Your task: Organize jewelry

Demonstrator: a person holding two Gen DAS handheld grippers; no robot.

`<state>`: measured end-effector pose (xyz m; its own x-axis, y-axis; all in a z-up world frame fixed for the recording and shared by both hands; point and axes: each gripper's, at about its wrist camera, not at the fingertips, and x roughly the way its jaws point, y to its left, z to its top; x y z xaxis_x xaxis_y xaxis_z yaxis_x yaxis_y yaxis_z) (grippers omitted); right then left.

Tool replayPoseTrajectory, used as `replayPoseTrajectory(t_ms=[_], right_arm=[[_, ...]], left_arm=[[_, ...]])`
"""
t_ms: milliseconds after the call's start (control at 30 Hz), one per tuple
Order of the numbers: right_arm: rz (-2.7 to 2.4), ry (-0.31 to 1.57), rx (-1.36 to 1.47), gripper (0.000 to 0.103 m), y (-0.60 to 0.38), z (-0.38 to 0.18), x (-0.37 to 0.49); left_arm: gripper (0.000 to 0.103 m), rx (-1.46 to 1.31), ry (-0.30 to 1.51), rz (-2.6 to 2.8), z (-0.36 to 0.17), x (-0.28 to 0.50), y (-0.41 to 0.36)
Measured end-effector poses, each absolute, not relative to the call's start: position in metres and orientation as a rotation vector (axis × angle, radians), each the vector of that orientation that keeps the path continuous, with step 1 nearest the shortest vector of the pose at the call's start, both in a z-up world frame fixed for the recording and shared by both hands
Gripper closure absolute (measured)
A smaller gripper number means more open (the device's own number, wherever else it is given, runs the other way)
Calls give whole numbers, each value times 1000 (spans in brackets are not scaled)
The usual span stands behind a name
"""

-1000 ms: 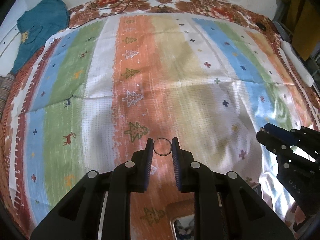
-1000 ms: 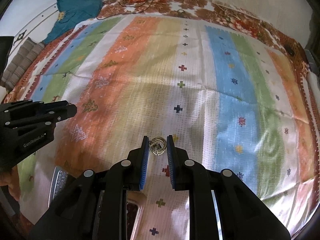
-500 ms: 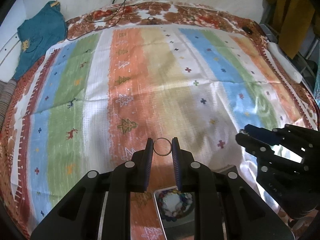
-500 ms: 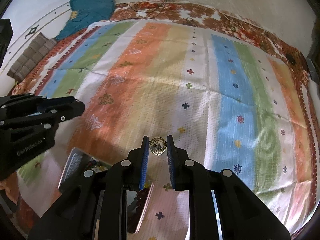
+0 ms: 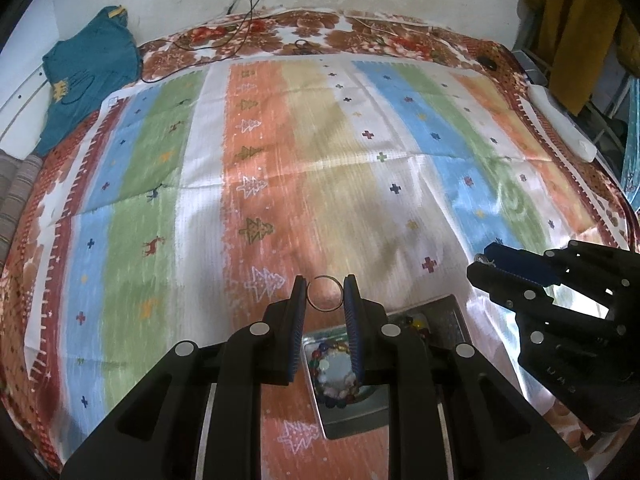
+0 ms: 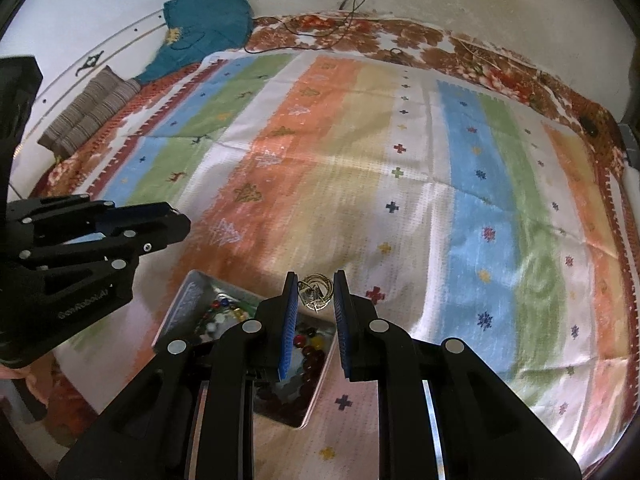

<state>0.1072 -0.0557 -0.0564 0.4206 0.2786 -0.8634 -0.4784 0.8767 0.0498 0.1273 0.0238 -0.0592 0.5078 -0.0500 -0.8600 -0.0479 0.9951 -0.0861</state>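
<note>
**Both grippers loaded, above metal tray**

Left gripper [image 5: 325,294] clamped on thin plain ring [image 5: 325,293], ring pinched edge-to-edge between blue-padded fingertips [image 5: 299,300], held above striped cloth [image 5: 340,168]. Right gripper [image 6: 317,294] closed on small gold jewelry cluster [image 6: 317,290], looks like tangled rings or earrings, exact type too small to tell; pinched between blue pads [image 6: 289,320]. Metal tray [image 5: 448,312] on cloth directly below both grippers, partly hidden by gripper bodies. Inside tray: multicolored bead bracelet [image 5: 340,372] coiled in a loop, loose colored beads in second compartment further back. Same tray in right wrist view [image 6: 188,300], red, yellow, green beads [image 6: 310,346] visible under the fingers. Right gripper also seen at right edge of left view [image 5: 486,266], left gripper at left edge of right view [image 6: 176,222]. Teal garment [image 5: 88,76] at far left by wall, black cable [image 5: 244,12] trailing down wall onto floral sheet border. Striped folded fabric [image 6: 88,108] near garment.
</note>
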Motion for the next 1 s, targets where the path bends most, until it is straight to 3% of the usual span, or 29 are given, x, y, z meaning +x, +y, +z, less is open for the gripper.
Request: replayPoseTrajectory(t_ms=[700,733,833,1000], right_arm=[[567,1044,-157,84,-58,-49,74],[566,1043,-159,82,-59,-48,72],[560,1040,-164,62,-61,-48,69],[542,1034,-167,62,-66,-47,64]], left_arm=[[84,-132,1003,-68,-39,82,7],[84,-137,1000,-61,-39,80,7],[80,-147,991,-52,-37,76,8],[79,-156,982,-29,-34,68,12]])
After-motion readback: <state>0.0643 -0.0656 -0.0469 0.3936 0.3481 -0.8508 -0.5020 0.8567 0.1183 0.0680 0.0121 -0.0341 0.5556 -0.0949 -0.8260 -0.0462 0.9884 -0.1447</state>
